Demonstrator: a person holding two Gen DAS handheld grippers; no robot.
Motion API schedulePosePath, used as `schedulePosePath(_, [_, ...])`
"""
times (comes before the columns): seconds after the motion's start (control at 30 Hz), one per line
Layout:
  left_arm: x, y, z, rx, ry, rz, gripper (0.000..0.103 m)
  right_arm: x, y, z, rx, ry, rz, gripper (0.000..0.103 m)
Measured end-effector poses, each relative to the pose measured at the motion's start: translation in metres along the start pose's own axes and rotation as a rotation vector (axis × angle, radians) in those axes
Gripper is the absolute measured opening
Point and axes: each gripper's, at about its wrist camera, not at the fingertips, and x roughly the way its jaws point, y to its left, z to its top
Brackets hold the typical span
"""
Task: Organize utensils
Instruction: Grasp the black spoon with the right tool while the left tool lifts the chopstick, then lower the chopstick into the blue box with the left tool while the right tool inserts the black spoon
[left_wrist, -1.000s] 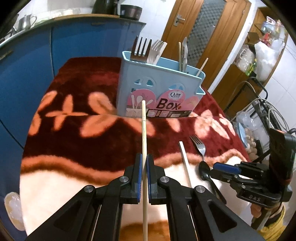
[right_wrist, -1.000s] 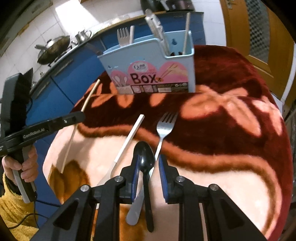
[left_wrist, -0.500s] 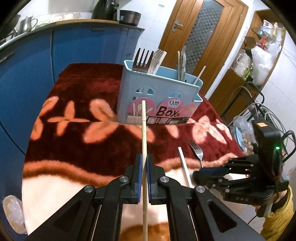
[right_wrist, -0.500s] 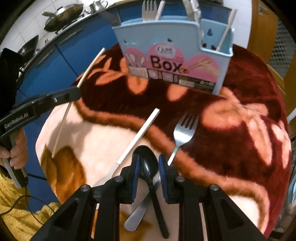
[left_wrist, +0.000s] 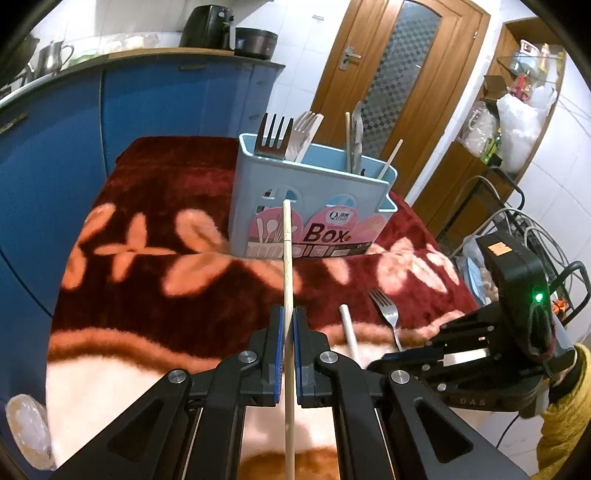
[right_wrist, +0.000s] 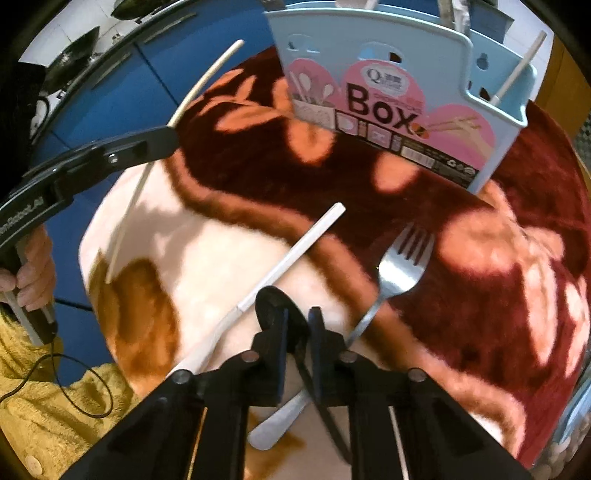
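A dark red blanket with peach flowers covers the counter, turning cream toward the near edge. Toward its far side stands the pale blue utensil box, upright, its pink label reading "Box"; a dark fork and a lighter fork rise from its left compartment, and a few thin sticks and handles from the right one. The left claw is pressed together on a pale wooden chopstick, pinching it at about mid-length so the stick runs straight ahead toward the box front, its tip in line with the label; seen from the right wrist, the same chopstick sticks out past the claw on both sides, above the blanket. The right claw sits low over the cream part of the blanket; its jaws have just been closing and now pinch a black spoon, the bowl showing ahead of the fingers and the handle running back beneath them. Just left of the spoon lies a white-handled utensil, slanted toward the box. Just right lies a steel fork, tines pointing at the box, its handle passing under the spoon's.
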Motion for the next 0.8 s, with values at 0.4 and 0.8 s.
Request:
schedulePosePath(0.4, [-0.013,-0.014,0.028,-0.007,-0.174,-0.035,0.005,-0.051,-0.003,-0.022,0.123,-0.415,-0.031,0.004])
schedulePosePath(0.8, [-0.023,-0.033,0.101,0.004,-0.504,-0.022,0.004,-0.082,-0.034,-0.016,0.242,-0.689,-0.025,0.004])
